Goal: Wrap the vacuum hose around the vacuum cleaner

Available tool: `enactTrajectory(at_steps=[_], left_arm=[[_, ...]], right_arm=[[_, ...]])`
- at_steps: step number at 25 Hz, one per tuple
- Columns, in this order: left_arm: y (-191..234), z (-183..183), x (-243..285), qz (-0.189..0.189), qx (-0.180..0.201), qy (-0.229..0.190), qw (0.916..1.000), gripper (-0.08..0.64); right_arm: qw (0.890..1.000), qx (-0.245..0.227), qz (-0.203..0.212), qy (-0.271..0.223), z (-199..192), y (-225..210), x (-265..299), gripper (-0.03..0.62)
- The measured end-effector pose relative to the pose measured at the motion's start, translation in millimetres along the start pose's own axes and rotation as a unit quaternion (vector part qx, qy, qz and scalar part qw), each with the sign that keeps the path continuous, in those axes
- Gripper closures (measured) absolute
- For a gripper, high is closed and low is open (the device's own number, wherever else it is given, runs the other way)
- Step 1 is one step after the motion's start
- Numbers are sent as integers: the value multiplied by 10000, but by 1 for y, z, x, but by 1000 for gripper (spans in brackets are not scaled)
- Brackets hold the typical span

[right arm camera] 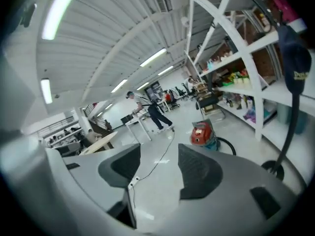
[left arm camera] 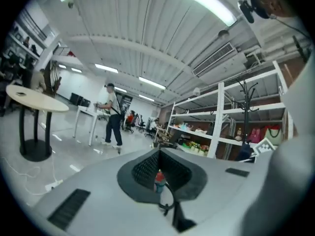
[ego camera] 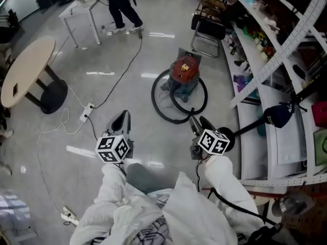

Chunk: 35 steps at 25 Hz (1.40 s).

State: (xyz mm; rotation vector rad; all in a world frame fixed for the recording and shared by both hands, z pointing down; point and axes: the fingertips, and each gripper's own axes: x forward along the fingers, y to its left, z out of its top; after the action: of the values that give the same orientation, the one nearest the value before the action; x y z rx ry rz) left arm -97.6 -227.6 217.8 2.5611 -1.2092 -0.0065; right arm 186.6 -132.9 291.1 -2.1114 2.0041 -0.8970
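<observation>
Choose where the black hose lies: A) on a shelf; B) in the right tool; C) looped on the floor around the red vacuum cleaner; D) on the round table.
C: the head view shows the hose looped on the floor around the vacuum cleaner.

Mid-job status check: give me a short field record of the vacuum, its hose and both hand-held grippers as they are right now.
vacuum: red canister vacuum cleaner, standing on the grey floor
hose: black vacuum hose, lying in loose loops on the floor around the vacuum
left hand-held gripper: jaws together, holding nothing, well short of the hose
right hand-held gripper: jaws apart, nothing between them, well short of the hose
task: wrapping not yet begun
</observation>
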Motion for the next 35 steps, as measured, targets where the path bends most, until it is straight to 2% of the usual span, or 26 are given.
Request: enactTrajectory(at_steps=[2, 5, 6, 10, 14, 16, 19, 20, 23, 25, 26, 28, 29, 30, 32, 35], left_arm=[[14, 3, -64, 281, -12, -410, 9988, 558], [17, -24, -151, 707, -282, -756, 9942, 558], [11, -38, -176, 822, -362, -720, 9933, 558], [-15, -85, -259, 1240, -486, -299, 9906, 558], [-26, -83, -300, 1596, -294, -182, 9866, 558], [-40, -74, -305, 1535, -164, -178, 9878, 558], [-56, -70, -308, 1395, -9, 9, 9902, 558], [-58, -70, -308, 1359, 27, 106, 9907, 558], [-72, -80, -298, 1267, -40, 389, 9912, 558], [-88, -90, -291, 1194, 91, 590, 9910, 558], [-98, -90, -287, 1166, 295, 634, 9907, 558], [-122, -86, -278, 1097, 759, 594, 9893, 558], [-136, -87, -274, 1028, 863, 533, 9895, 558], [-150, -90, -271, 918, 829, 454, 9913, 558], [-180, -104, -263, 621, 520, 302, 9963, 558], [-230, -119, -260, 179, 278, 279, 9991, 558]], right_arm=[[9981, -603, 123, -76, -8, 12, -21, 341], [9919, -1259, -57, -148, -31, 10, -63, 341], [9920, -1244, -145, -126, -41, 3, -80, 341], [9975, -582, -358, 197, -98, -26, -146, 341], [9971, -70, -670, 357, -153, -55, -189, 341], [9950, 225, -894, 391, -176, -77, -206, 342], [9914, 272, -1165, 522, -213, -97, -234, 360], [9904, 263, -1229, 574, -226, -99, -243, 380], [9871, 306, -1389, 737, -257, -114, -267, 532], [9847, 398, -1466, 853, -274, -125, -284, 546], [9840, 411, -1489, 891, -278, -127, -290, 546], [9841, 336, -1490, 907, -276, -120, -297, 563], [9849, 249, -1468, 879, -270, -112, -300, 565], [9860, 123, -1447, 817, -261, -103, -302, 568], [9874, -240, -1450, 583, -233, -82, -308, 576], [9851, -890, -1470, 109, -187, -44, -328, 578]])
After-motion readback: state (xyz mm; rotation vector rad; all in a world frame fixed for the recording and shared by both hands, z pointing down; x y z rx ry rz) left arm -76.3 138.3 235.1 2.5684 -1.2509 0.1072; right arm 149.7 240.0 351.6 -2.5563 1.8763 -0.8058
